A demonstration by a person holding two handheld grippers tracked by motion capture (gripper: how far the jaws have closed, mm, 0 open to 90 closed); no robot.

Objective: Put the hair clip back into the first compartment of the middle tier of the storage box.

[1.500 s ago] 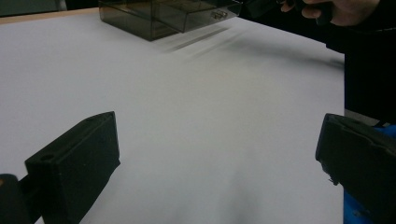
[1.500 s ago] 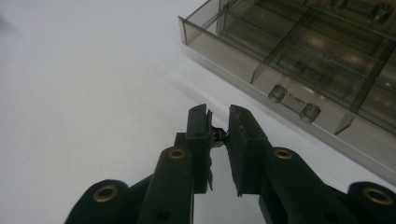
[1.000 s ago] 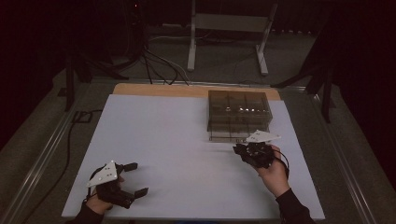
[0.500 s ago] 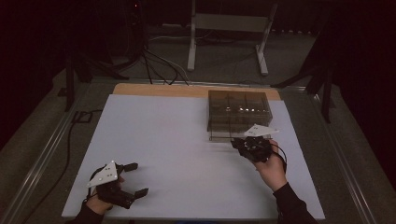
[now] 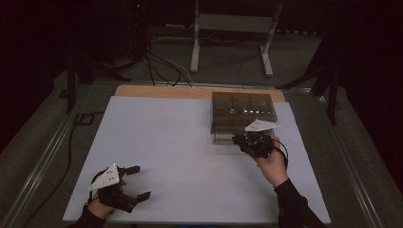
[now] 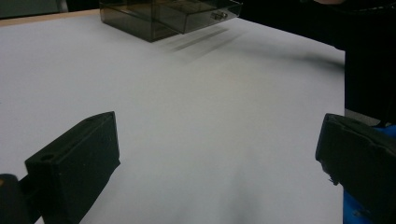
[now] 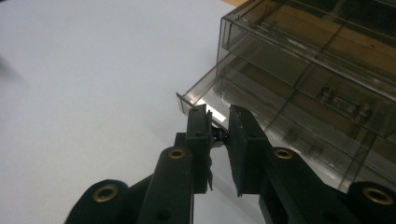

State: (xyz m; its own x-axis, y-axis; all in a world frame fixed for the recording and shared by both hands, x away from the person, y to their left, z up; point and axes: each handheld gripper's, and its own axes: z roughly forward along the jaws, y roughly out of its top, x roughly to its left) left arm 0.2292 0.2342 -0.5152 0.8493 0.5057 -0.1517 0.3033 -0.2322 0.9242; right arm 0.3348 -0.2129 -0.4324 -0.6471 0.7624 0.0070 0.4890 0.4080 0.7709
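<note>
A: From the high view, where is the drawer box (image 5: 242, 116)?

B: At the far right of the tabletop (image 5: 180, 156). Your right hand-held gripper (image 5: 241, 141) sits at the box's front edge; your left hand-held gripper (image 5: 135, 182) rests well away from the box, toward you, jaws spread wide.

A: And the left gripper view?

B: The box (image 6: 170, 16) stands far ahead with its lower drawer partly out, and nothing lies between your jaws.

A: The right gripper view?

B: Your right hand-held gripper (image 7: 219, 135) is clamped on the small handle (image 7: 218, 135) of the lower drawer (image 7: 261, 112). Pull at an angle and, I judge, the handle slips free or the light box slides along.
</note>
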